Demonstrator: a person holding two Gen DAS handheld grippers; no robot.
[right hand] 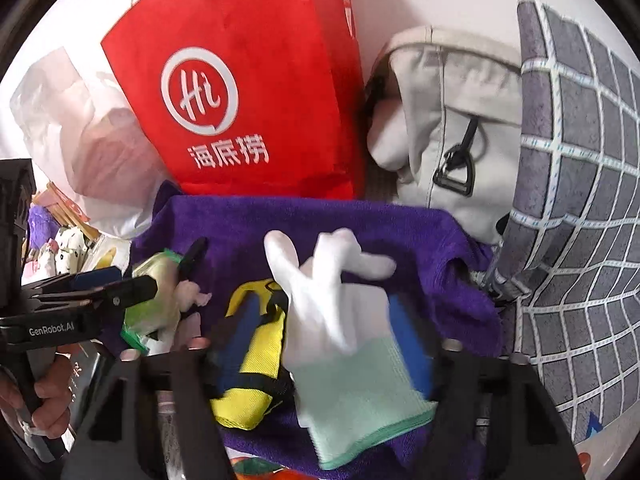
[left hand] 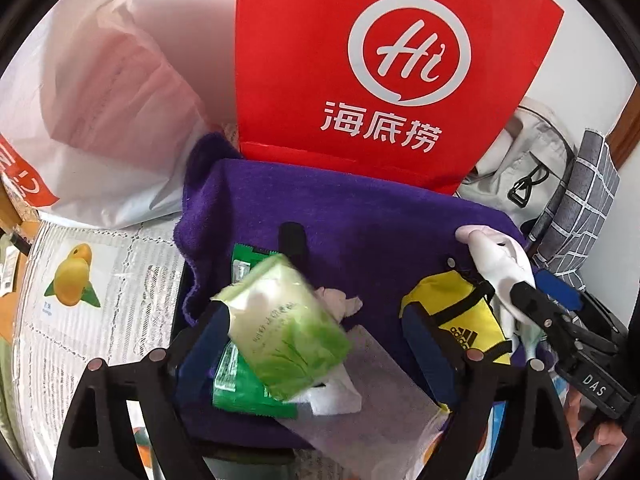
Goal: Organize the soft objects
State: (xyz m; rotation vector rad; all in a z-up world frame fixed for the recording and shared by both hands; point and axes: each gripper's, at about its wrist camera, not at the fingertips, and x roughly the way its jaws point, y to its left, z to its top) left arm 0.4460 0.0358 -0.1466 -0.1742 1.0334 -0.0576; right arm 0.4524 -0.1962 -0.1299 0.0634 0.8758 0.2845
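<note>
Item: purple towel (left hand: 360,216), spread as the collecting surface — ahead of both grippers. Laid on it already: a yellow pouch (left hand: 460,316), a flat green sachet (left hand: 240,388) and a crumpled tissue (left hand: 340,300). Behind it are stood a red bag (left hand: 380,60), a white plastic bag (left hand: 100,100), a grey bag (right hand: 448,120) and a checked cloth (right hand: 580,200); these are judged not yet sorted. The task is therefore estimated as partly done, with the two carried items still to be set down.

Left gripper (left hand: 320,340): a green tissue pack (left hand: 284,332) is seen between its fingers, tilted and slightly blurred. The fingers stand fairly wide; whether the pack is pinched or merely resting against the left finger cannot be told. The gripper is held low over the near-left part of the towel, pointed forward and down.

Right gripper (right hand: 320,340): a white glove (right hand: 332,300) with a pale green cuff is draped between its fingers, fingertips pointing away — a firm grip cannot be confirmed. It is held above the pouch, just right of the left gripper.
</note>
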